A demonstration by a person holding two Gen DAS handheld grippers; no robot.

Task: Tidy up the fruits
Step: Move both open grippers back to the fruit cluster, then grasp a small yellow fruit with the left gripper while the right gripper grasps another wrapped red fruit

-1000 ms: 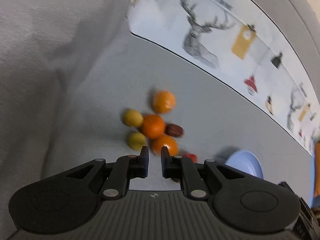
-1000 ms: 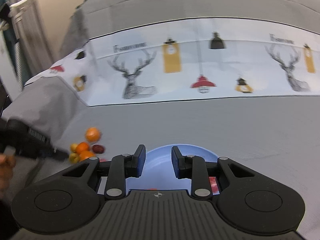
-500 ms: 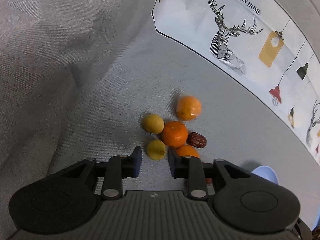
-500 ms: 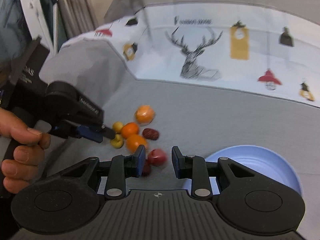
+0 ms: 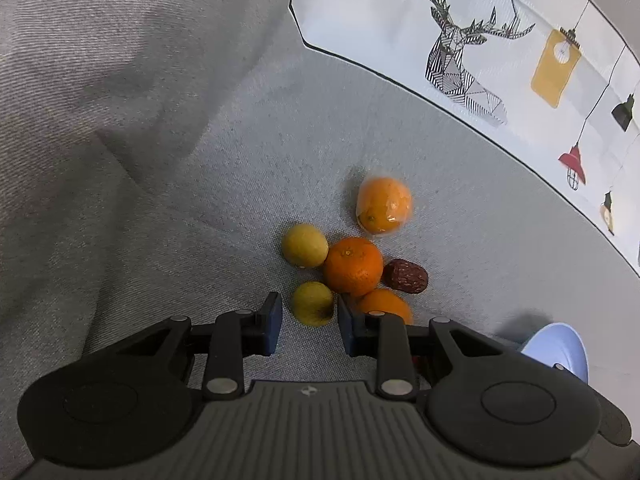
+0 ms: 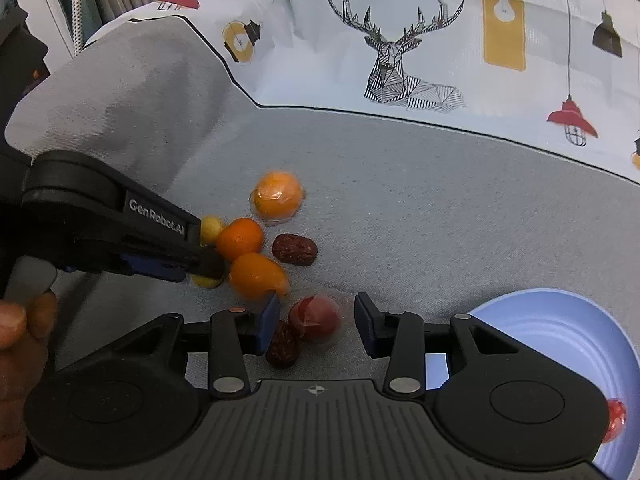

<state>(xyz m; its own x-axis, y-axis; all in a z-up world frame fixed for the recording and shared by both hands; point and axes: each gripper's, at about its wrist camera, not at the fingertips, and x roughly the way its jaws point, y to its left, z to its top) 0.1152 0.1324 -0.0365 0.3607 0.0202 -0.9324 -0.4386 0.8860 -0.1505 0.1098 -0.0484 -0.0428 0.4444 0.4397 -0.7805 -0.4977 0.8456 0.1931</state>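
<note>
A cluster of fruit lies on grey fabric. In the left wrist view my left gripper [image 5: 310, 314] is open around a small yellow fruit [image 5: 312, 303]. Beyond it are a second yellow fruit [image 5: 304, 245], an orange [image 5: 353, 266], a wrapped orange [image 5: 384, 205], a brown date [image 5: 406, 276] and another orange [image 5: 386, 305]. In the right wrist view my right gripper [image 6: 316, 326] is open around a wrapped red fruit [image 6: 315, 318], with a date [image 6: 283, 346] beside its left finger. The left gripper [image 6: 196, 256] shows there at the yellow fruit.
A light blue plate [image 6: 560, 336] sits at the right with a red fruit [image 6: 614, 420] in it; it also shows in the left wrist view [image 5: 560, 346]. A white printed cushion [image 6: 420, 40] stands behind. A hand [image 6: 20, 328] holds the left gripper.
Both grippers have opened wider and moved in on the fruit pile. The right gripper swung left from the plate to the red fruit; the left closed in on the yellow fruit.
</note>
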